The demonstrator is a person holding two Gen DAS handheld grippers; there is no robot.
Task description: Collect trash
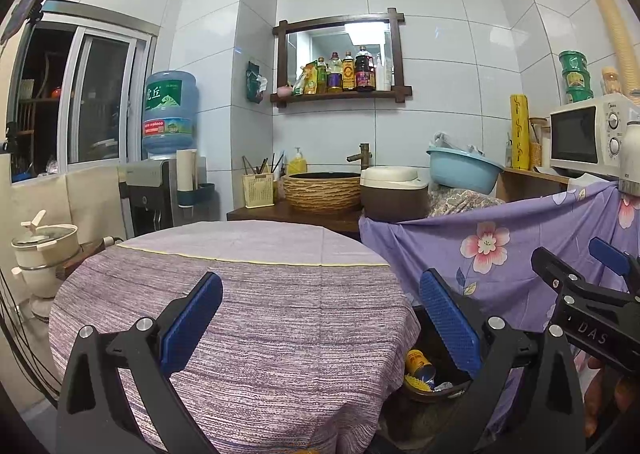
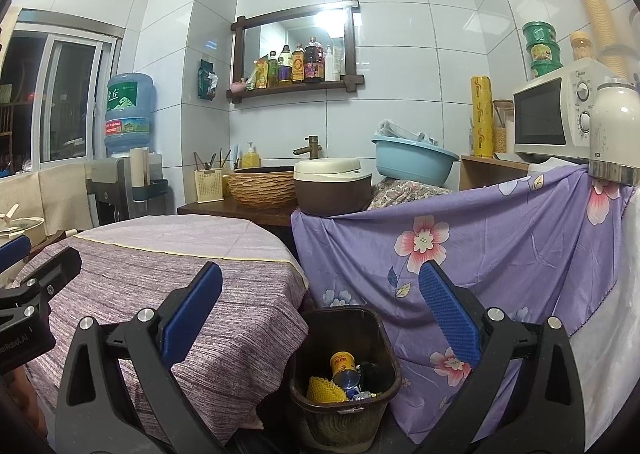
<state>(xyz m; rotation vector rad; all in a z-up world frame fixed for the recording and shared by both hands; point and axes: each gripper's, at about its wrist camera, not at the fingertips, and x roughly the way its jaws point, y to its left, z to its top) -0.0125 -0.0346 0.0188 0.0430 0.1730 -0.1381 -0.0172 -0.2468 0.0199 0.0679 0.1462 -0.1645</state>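
Observation:
A dark brown trash bin (image 2: 320, 404) stands on the floor between the round table and the flowered cloth. Inside lie a yellow can (image 2: 344, 368), a yellow foam net (image 2: 325, 390) and some crumpled wrappers. My right gripper (image 2: 320, 314) is open and empty, above the bin. My left gripper (image 1: 320, 314) is open and empty over the table's purple cloth (image 1: 248, 306). The bin's edge with the can (image 1: 418, 368) shows at the lower right of the left wrist view. The right gripper (image 1: 600, 294) is seen there at the right edge.
The round table (image 2: 160, 274) is at the left. A flowered purple cloth (image 2: 480, 254) drapes the counter at the right. Behind are a rice cooker (image 2: 332, 186), woven sink basin (image 2: 262, 186), blue basin (image 2: 414, 162), microwave (image 2: 556, 114) and water dispenser (image 2: 128, 114).

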